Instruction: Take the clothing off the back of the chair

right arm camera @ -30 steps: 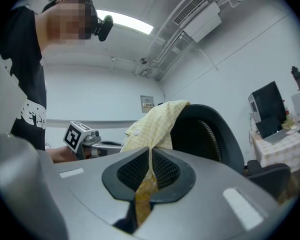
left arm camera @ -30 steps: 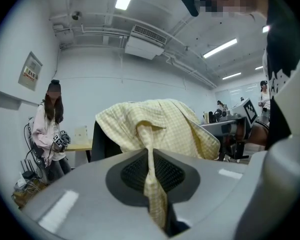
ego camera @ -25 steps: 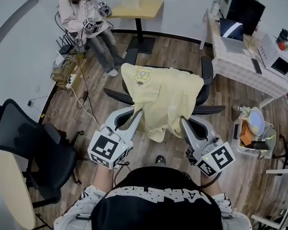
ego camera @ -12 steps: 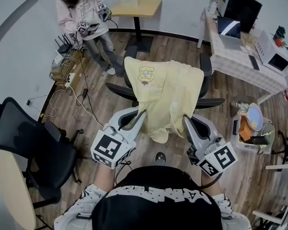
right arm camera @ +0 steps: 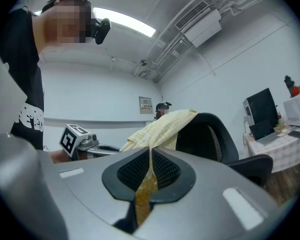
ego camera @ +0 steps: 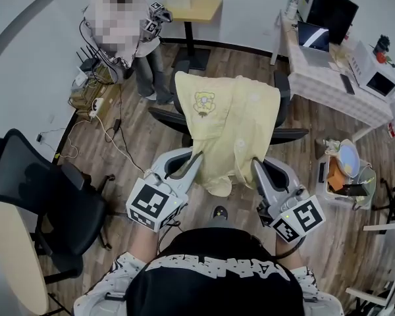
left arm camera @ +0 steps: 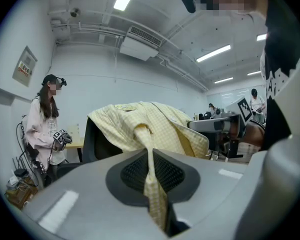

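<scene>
Your left gripper [ego camera: 196, 155] and right gripper [ego camera: 254, 162] are each clamped on a shirt [ego camera: 227, 120] fold. The shirt drapes the chair [ego camera: 283, 101] back ahead of them.

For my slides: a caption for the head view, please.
Left gripper and right gripper clamp a yellow shirt draped over an office chair.

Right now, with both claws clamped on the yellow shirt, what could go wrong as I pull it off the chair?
1. The pale yellow checked shirt drapes over the back of the black mesh office chair; a level pull may snag it there or drag the chair.
2. The left claw and right claw each pinch only a thin fold, which might slip out.
3. The loose hem between them could catch on the chair's black armrest.
</scene>
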Motion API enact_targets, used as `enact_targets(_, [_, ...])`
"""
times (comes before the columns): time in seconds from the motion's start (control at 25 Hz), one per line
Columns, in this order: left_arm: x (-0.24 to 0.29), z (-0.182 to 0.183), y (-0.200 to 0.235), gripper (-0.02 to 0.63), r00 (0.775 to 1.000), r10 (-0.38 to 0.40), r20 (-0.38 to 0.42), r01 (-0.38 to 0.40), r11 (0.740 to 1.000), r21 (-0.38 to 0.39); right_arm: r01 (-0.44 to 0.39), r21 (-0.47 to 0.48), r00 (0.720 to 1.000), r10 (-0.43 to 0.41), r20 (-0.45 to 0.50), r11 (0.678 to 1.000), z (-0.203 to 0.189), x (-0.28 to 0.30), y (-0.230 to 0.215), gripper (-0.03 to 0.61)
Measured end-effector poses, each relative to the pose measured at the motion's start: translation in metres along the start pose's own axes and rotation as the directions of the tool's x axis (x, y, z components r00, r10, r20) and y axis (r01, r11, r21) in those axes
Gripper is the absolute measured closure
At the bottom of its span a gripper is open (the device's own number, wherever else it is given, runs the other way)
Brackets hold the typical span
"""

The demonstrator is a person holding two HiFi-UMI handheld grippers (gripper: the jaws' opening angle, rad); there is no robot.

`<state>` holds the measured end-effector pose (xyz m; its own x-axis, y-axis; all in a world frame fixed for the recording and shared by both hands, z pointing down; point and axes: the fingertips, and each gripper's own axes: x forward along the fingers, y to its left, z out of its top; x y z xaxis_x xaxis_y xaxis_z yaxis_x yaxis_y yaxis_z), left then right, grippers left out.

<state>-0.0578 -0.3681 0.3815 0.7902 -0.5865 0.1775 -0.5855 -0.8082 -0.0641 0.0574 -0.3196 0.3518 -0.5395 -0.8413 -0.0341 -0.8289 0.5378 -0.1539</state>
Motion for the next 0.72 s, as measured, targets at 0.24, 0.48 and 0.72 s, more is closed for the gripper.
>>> enact_targets(0.24, [-0.004,0.001,-0.008,0.600,1.000,-0.010,-0.010,0.010,1.000,0.008,0.007,-0.002,1.000,-0.007,-0.008,1.000,0.000,-0.006,0.004,0.549])
enact_targets(0.48, [-0.015,-0.006,-0.018,0.600,0.999,-0.020,-0.024,0.020,1.000,0.002,0.015,-0.013,1.000,-0.015,-0.023,1.000,-0.005,-0.015,0.015,0.549])
enact_targets(0.72, [-0.023,-0.008,-0.030,0.600,0.999,-0.028,-0.027,0.028,1.000,-0.009,0.022,-0.003,0.999,-0.022,-0.033,1.000,-0.009,-0.026,0.022,0.549])
